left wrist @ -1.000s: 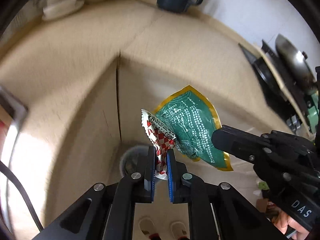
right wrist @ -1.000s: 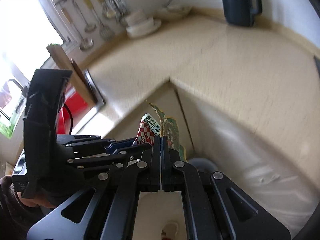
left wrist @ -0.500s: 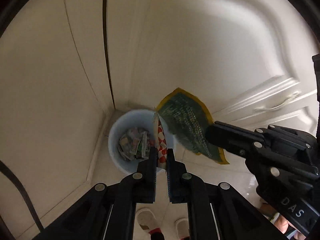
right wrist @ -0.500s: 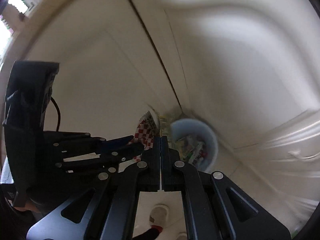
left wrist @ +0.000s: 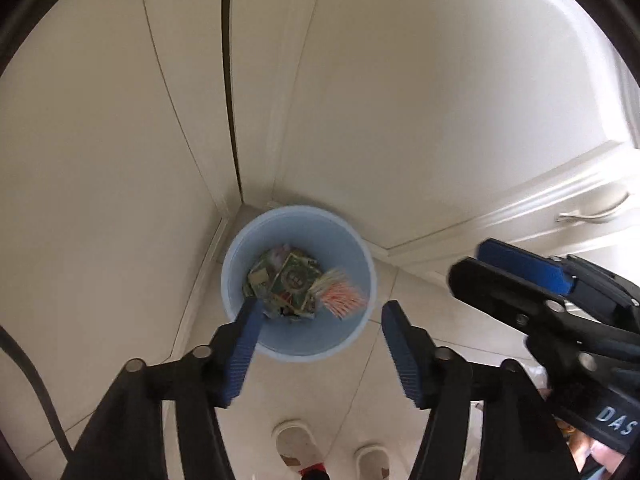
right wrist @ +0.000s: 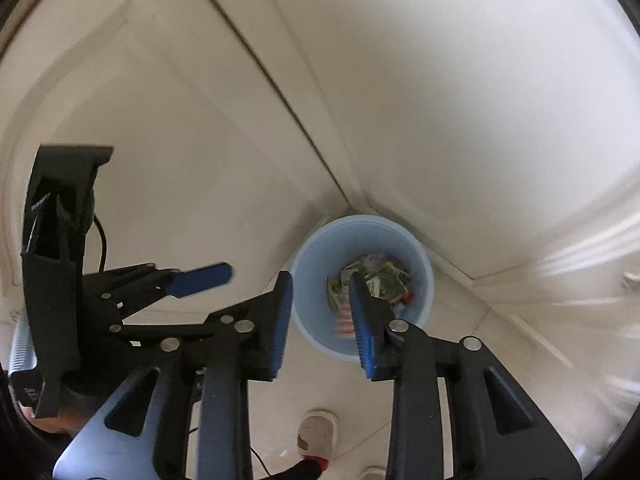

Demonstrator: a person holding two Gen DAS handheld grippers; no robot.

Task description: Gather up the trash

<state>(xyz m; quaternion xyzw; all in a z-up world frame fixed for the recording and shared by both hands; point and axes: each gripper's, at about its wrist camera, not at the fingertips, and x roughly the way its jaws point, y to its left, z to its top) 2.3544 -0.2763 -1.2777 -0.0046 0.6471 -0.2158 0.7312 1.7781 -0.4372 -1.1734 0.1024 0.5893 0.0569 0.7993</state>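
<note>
above the bin, left gripper (left wrist: pixel 318 322) points steeply down, jaws wide apart and just opened, nothing between the blue pads (left wrist: pixel 242 346). right gripper (right wrist: pixel 320 318) hangs beside it, jaws partly apart and also just opened, nothing pinched. below both sits a pale blue trash bin (left wrist: pixel 362 254), tucked into the corner where cream cabinet doors (left wrist: pixel 420 100) meet. red-and-white checkered wrapper (left wrist: pixel 340 294) is blurred, loose inside the bin's mouth, on the side toward the right gripper. green wrapper (left wrist: pixel 294 280) lies among crumpled packets at the bin's bottom. bin stands on light floor tiles (left wrist: pixel 400 368). a metal handle (left wrist: pixel 588 216) shows on the right-hand door. nearer the onlooker, two pale slippers (left wrist: pixel 296 446) on the person's feet, toes toward the bin.
</note>
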